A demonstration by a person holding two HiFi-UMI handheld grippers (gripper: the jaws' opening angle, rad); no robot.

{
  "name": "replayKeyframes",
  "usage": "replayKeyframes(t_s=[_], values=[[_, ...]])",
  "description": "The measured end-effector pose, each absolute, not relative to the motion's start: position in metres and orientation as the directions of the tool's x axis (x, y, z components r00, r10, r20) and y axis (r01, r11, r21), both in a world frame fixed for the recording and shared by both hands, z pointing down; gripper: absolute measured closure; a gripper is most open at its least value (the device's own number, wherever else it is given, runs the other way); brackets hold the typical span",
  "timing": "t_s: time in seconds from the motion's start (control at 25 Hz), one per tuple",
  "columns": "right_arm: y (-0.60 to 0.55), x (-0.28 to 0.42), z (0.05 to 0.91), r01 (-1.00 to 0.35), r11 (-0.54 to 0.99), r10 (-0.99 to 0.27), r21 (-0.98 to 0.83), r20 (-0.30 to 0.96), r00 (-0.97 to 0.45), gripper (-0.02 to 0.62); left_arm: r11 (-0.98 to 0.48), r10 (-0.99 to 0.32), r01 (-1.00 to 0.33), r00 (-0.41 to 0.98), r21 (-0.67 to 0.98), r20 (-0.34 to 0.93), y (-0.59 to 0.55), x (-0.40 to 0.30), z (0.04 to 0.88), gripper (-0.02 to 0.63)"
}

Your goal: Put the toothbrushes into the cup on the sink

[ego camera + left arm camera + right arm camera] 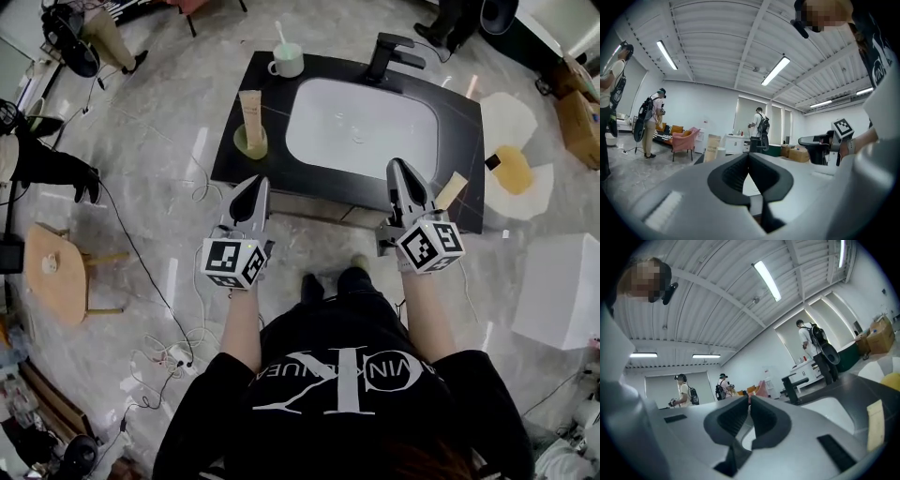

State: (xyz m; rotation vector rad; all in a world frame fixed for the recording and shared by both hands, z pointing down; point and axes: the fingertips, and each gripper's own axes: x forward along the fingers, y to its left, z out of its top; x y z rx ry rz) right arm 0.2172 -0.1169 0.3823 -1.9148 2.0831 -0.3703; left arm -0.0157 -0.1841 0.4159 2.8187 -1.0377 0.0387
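Grey marble floor, dark desk (459,122) with white basin. Head view: cup (287,64) on far-left corner, toothbrush (279,34) standing inside, ahead of left gripper (255,186), farther from right gripper (401,169). Left gripper view: jaws pressed together, empty. Right gripper view: same.

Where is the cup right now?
Head view: the cup stands on the counter's far left corner, left of the faucet and beyond the tube, a toothbrush standing in it.
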Motion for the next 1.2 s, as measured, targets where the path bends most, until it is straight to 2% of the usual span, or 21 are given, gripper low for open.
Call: replayKeyframes(t_s=[0.6,0.92,1.2], values=[[-0.048,0.375,0.434,-0.910,-0.183,-0.981,-0.373,0.135,0.141,0.569,-0.852,-0.485,-0.498,0.867,0.161,0.113,-0.165,0.148,0.432,0.594],[-0.029,0.431,0.475,-0.903,-0.271,-0.944,-0.333,0.276,0.181,0.568,-0.880,-0.431,-0.447,0.894,0.159,0.123,-0.155,0.217,0.437,0.594],[-0.023,0.467,0.522,-0.878,-0.320,-0.894,-0.357,0.421,0.154,0.568,-0.878,-0.426,-0.449,0.891,0.166,0.157,-0.145,0.252,0.451,0.594]])
